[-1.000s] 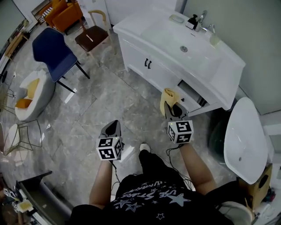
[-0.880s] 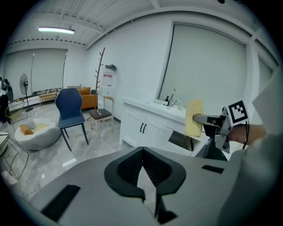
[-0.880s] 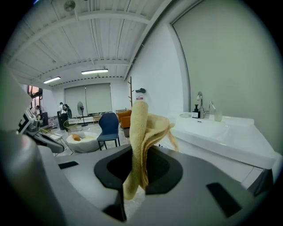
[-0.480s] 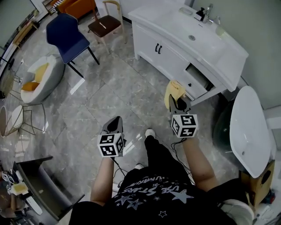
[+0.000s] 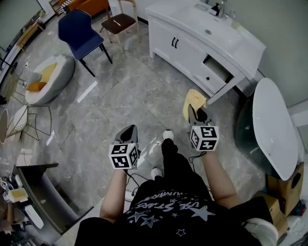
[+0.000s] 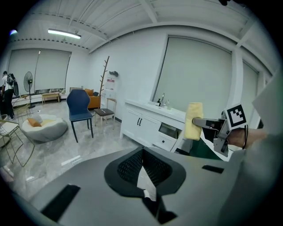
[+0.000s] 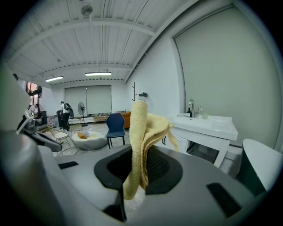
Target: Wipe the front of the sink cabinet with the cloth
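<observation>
Writing: each gripper's cube carries black-and-white square markers. My dark shirt [image 5: 166,211] has pale lettering and stars, but the letters are too small and bent for me to read. I can read no brand on the cabinet or on the bottles.
My right gripper [image 5: 194,113]: jaws clamped on the yellow cloth [image 5: 193,102]. In the right gripper view the folded cloth [image 7: 140,137] stands up out of the jaws and flops over to the right.
My left gripper [image 5: 128,130]: jaws closed together with nothing between them, held out over the grey tiled floor [image 5: 130,96].
Where the cloth is: in the air in front of the white sink cabinet [image 5: 185,45], off its right end and not touching it, with floor showing between.
Drawer [image 5: 217,67]: pulled open at the cabinet's right end. I cannot make out what is inside.
Basin [image 5: 208,25]: sunk in the cabinet top, looks bare down to its drain.
By the tap: small bottles [image 5: 215,8], cut by the top edge of the head view.
Cardboard box [image 5: 288,185]: at the lower right, partly under a white oval top [image 5: 273,127], contents hidden.
Cut off: a blue chair [image 5: 81,30] and a brown wooden chair [image 5: 123,20] stand near the upper edge of the head view.
</observation>
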`<state>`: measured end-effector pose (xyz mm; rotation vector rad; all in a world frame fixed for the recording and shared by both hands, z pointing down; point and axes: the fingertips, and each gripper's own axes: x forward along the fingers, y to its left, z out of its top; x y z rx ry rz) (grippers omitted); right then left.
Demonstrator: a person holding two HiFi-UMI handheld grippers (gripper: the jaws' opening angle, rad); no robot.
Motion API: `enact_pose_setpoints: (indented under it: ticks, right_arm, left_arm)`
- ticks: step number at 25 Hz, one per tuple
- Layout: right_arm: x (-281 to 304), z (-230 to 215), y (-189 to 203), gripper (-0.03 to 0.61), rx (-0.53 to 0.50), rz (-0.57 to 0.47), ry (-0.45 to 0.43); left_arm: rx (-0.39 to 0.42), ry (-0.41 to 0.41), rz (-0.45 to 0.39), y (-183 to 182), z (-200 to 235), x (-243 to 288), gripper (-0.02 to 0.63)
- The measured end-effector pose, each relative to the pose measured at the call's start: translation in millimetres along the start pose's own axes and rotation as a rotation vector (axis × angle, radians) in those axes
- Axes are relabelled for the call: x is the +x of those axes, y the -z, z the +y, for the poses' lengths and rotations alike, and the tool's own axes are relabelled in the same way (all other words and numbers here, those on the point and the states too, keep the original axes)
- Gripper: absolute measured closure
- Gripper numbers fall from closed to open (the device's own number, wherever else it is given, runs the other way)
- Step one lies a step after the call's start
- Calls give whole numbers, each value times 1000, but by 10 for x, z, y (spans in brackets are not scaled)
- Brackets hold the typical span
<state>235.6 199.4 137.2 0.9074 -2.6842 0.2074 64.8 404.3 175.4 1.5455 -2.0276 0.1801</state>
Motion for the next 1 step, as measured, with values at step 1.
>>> enact_pose_setpoints:
  ticks: [1]
  right_arm:
    - [-124, 76, 33, 514, -2, -1, 3]
  left_arm:
    - [0, 4, -1, 64, -6, -119, 597]
